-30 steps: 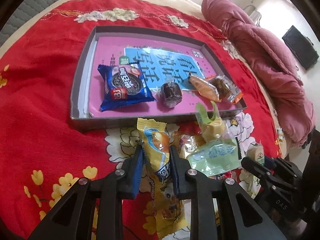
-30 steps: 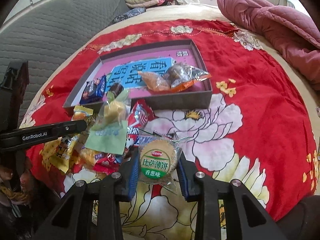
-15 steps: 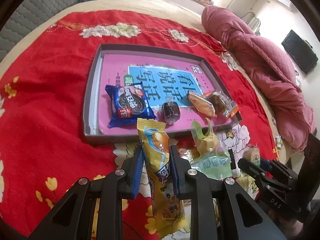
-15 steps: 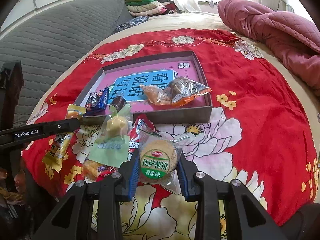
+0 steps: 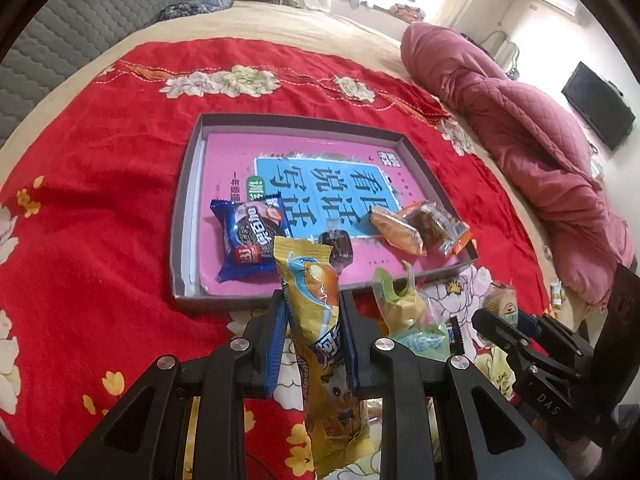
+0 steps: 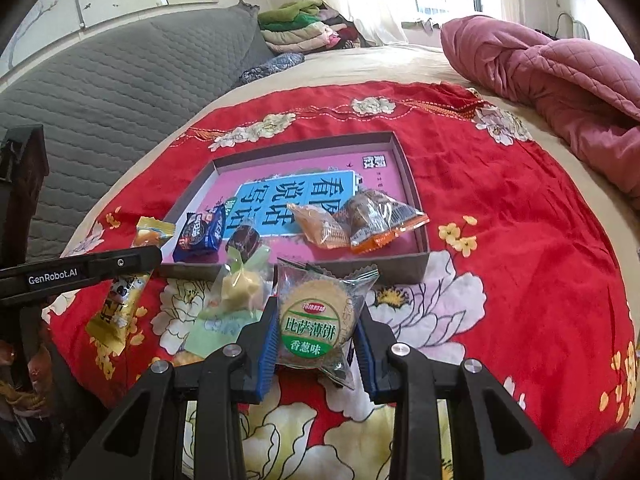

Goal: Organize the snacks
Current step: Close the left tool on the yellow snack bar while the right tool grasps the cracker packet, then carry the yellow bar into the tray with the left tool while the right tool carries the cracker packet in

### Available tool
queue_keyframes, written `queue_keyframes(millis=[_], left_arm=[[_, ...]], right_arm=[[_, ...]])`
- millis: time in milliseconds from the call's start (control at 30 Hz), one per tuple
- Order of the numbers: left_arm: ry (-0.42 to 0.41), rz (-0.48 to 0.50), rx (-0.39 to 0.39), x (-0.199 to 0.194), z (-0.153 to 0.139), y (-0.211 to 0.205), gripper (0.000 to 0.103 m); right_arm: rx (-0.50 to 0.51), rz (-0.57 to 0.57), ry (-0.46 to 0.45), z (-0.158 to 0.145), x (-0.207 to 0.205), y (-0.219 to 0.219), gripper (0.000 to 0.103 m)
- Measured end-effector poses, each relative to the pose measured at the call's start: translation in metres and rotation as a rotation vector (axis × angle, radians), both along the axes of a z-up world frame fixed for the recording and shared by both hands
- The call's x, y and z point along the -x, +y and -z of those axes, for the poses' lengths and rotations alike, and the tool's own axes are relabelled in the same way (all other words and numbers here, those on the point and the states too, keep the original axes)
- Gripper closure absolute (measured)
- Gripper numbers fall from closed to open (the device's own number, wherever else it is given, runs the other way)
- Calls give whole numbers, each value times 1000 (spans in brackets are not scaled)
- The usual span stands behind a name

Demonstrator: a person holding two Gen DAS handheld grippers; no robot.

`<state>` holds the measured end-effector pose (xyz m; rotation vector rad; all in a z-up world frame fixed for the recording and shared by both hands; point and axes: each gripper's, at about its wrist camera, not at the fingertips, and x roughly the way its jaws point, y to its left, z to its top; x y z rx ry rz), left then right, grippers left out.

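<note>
Red floral bedspread [image 5: 100, 208] on bed; pink quilt [image 5: 532, 148] bunched at side, folded clothes [image 6: 304, 28] at back, grey headboard [image 6: 120, 80].

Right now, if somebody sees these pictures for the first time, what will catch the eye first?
Probably the bright red floral bedspread, with a shallow grey tray lying in its middle and holding four wrapped snacks. Near the cameras, the left gripper pinches a long yellow snack packet, and the right gripper clamps a round cracker pack.

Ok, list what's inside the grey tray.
In the grey tray, on a pink printed sheet: a blue cookie pack, a dark wrapped sweet, an orange-brown pastry and an orange-edged clear pack. What lies under the sheet is covered.
</note>
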<state>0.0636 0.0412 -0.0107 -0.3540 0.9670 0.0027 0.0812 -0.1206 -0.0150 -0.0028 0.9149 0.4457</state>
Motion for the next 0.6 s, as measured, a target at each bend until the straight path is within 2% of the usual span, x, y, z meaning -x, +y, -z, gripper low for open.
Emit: queue_keyframes(millis=[600], left_arm=[[-3,-12,-6,-9,-7,-4,77]], right_arm=[[-27,-7,-47,-6,-20,3,69]])
